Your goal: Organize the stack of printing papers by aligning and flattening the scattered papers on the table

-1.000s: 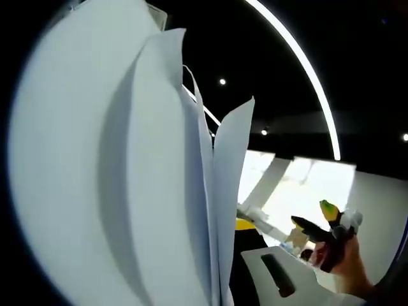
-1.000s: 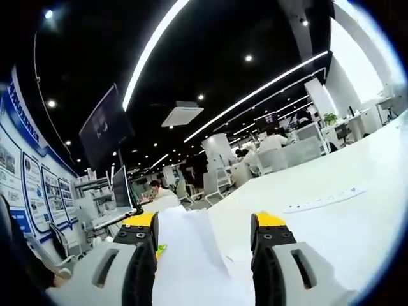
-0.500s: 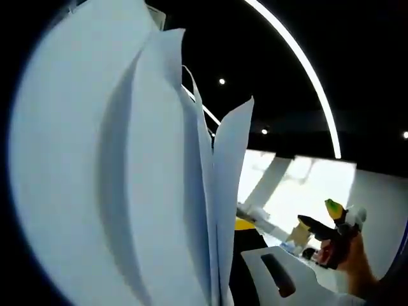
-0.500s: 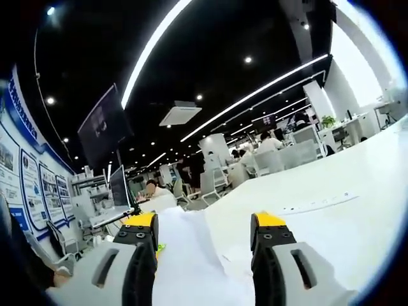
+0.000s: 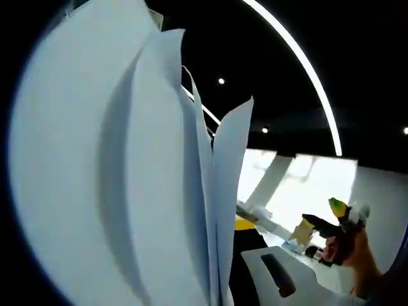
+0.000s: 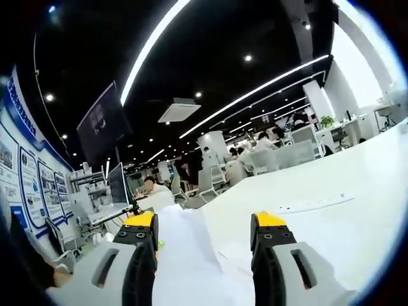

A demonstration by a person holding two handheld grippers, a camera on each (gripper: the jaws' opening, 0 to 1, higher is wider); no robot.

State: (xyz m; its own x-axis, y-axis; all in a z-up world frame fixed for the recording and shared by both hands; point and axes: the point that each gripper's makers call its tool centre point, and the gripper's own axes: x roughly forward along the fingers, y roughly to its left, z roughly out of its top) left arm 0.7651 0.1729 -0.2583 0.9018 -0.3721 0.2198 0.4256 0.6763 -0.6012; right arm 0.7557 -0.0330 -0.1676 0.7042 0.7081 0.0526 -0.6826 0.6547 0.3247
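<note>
In the left gripper view, the printing papers [image 5: 121, 185] stood closest of all, a fanned bundle of white sheets rising from the bottom edge and curving up across the left and middle. Several sheet edges splayed apart near the top. The left gripper [image 5: 255, 280] showed just beside the sheets at the bottom as one white jaw with a dark slot and a yellow tip; the sheets hid the other jaw, so I could not tell whether the jaws were clenched on the papers. Farther off at the lower right, a hand [image 5: 360, 255] held the right gripper [image 5: 331, 223], its dark body and yellow-green tip pointing left. Beyond it lay a bright white area, and above that a dark ceiling [image 5: 357, 57] with a curved light strip and small spot lamps.

In the right gripper view, the right gripper's [image 6: 204, 233] two grey, yellow-tipped jaws stood released, well apart. Between them lay loose white sheets of the papers [image 6: 185, 255], resting on the white tabletop [image 6: 344, 229]. Farther along the tabletop lay a thin pale strip [image 6: 312, 204]. Behind it were office chairs and seated people [image 6: 261, 150], monitors at the left, and a dark hanging screen [image 6: 102, 124].
</note>
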